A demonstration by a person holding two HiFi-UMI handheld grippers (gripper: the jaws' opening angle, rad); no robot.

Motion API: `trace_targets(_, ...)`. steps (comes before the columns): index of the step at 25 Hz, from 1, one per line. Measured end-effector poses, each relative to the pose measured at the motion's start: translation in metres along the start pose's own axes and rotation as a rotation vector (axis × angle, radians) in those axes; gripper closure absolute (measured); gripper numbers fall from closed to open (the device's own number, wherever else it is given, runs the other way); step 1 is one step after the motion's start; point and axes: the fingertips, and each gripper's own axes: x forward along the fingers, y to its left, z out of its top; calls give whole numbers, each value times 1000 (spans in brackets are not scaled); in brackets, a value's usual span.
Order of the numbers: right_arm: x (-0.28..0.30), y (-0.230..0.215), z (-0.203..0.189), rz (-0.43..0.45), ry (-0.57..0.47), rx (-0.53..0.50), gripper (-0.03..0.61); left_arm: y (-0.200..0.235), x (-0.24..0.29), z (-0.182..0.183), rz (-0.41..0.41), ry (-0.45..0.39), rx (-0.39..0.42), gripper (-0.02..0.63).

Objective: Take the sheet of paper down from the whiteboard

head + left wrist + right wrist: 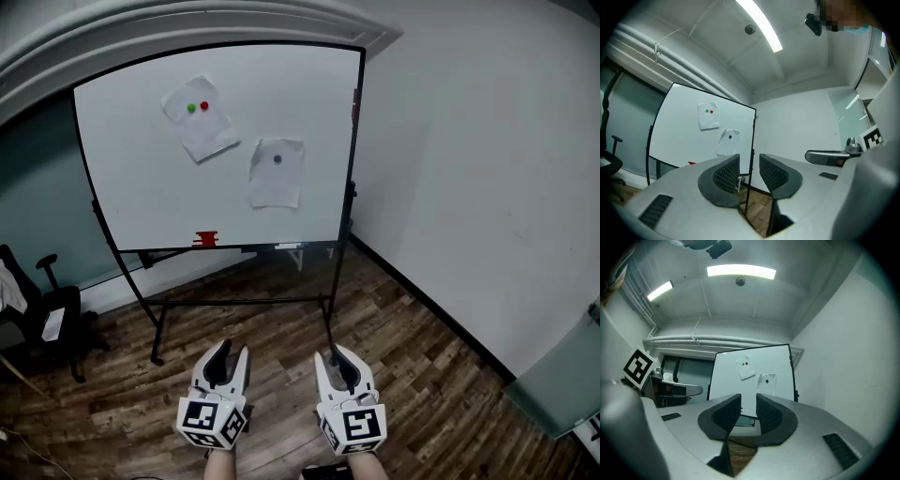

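A whiteboard on a rolling stand faces me across the wood floor. Two sheets hang on it. A tilted sheet at upper left is held by a green magnet and a red magnet. A second sheet, lower and to the right, is pinned by one dark magnet. My left gripper and right gripper hang low near my body, far short of the board. Each is open by a narrow gap with nothing between the jaws. Both sheets also show in the left gripper view and the right gripper view.
A red item lies on the board's tray. The stand's black legs spread over the floor between me and the board. A black office chair stands at the left. A white wall runs along the right, close to the board's right edge.
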Motion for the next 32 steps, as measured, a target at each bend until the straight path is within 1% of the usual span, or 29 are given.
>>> trace_targets(3,22,-14,0,23,-5,5,462,5,17,2,19,-7,14,485)
trace_targets(5,41,-21,2,42,-7,2,443,16,30,0,41,5,21,485)
trace_targets(8,69,-32,6,51,-31,-3,442,31,54,-1,61,9,41,485)
trace_targets(10,90,-39,4,53,-38,-8,442,44,74,-2,65,1,39,485)
trace_targets(13,130,-51,-11,60,-27,-12,445,65,113,-5,61,-14,17,485)
trace_targets(16,184,-66,-31,60,-16,-10,448,91,165,-6,40,-37,-1,485)
trace_targets(19,253,-83,-46,46,-13,-19,449,126,231,-7,7,-58,-13,482)
trace_targets(22,332,-94,-59,32,16,-12,451,169,298,-6,-24,-32,-7,474)
trace_targets(26,431,-116,-65,-6,15,-11,451,225,386,8,-61,-34,-4,474)
trace_targets(28,469,-124,-69,-32,19,-8,449,245,421,11,-88,-29,-4,474)
trace_targets(30,499,-131,-73,-54,20,-9,449,258,449,15,-109,-22,21,476)
trace_targets(32,525,-137,-73,-70,17,-22,446,269,473,19,-119,-25,70,476)
